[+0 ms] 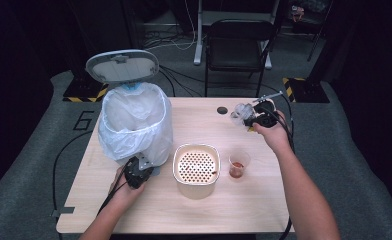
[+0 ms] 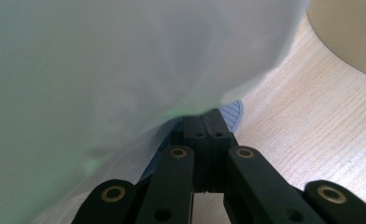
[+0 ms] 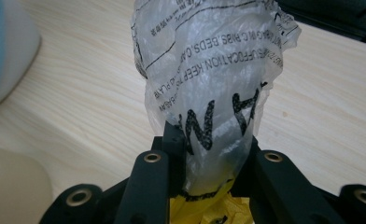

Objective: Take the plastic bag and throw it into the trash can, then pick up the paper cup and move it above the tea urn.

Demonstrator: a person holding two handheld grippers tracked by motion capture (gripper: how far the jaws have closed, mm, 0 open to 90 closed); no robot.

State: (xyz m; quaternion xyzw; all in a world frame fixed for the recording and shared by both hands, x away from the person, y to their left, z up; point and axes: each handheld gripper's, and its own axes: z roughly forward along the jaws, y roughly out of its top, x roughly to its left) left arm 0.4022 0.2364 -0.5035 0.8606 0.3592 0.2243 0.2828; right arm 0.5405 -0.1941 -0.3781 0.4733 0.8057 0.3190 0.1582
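A crumpled clear plastic bag [image 1: 241, 113] with black warning print hangs above the table's far right, and my right gripper [image 1: 256, 119] is shut on it. In the right gripper view the bag [image 3: 209, 84] stands up between the jaws of the right gripper [image 3: 211, 140], with a yellow scrap [image 3: 204, 210] below it. A bin [image 1: 134, 125] lined with a white bag stands at the left, its lid [image 1: 122, 65] raised. My left gripper [image 1: 138, 172] sits at the bin's foot. Its jaws are shut together [image 2: 207, 128] over a blue ridged pedal [image 2: 235, 112], under the liner [image 2: 102, 70].
A cream container with a perforated insert [image 1: 196, 164] stands mid-table, and its wall [image 2: 354, 32] shows to the right of my left gripper. A clear cup with reddish liquid [image 1: 238, 165] is beside it. A small black disc [image 1: 222, 110] lies near the far edge. A black chair [image 1: 239, 45] stands behind the table.
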